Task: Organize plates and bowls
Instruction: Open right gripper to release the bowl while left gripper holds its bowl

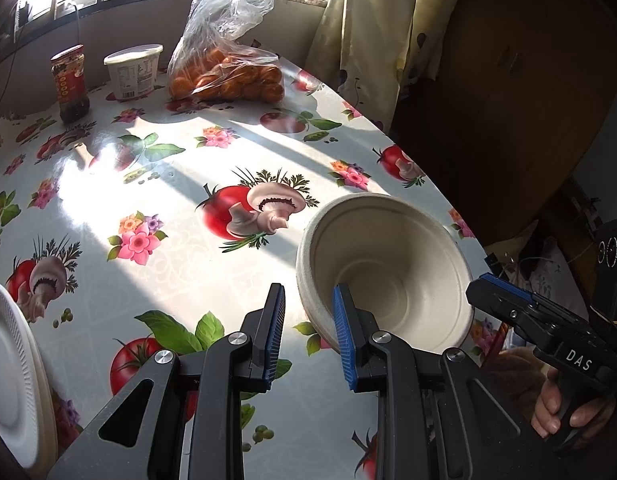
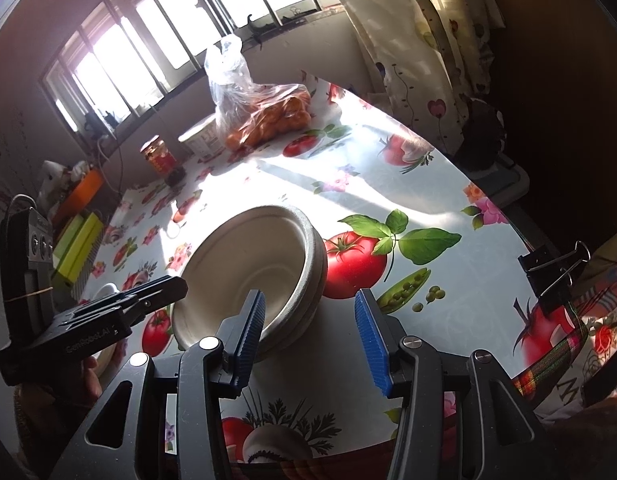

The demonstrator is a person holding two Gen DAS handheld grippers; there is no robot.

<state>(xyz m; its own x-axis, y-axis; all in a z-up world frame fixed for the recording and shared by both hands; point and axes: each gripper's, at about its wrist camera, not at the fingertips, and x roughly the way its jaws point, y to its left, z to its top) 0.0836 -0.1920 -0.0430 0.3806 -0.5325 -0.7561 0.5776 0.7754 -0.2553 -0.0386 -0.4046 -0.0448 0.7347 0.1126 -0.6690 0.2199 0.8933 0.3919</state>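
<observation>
A stack of beige paper bowls (image 1: 388, 268) stands on the flowered tablecloth near the table's right edge; it also shows in the right wrist view (image 2: 252, 264). My left gripper (image 1: 308, 332) is open, its jaws astride the bowls' near rim, one inside and one outside. My right gripper (image 2: 310, 336) is open and empty; its left jaw is over the bowls' near rim. It also shows from the side in the left wrist view (image 1: 504, 296). A stack of white foam plates (image 1: 12, 380) lies at the left edge.
At the table's far side stand a bag of oranges (image 1: 228, 76), a white tub (image 1: 134, 70) and a red-labelled jar (image 1: 70, 84). A black binder clip (image 2: 548, 276) grips the tablecloth at the right edge. Boxes (image 2: 74, 248) sit far left.
</observation>
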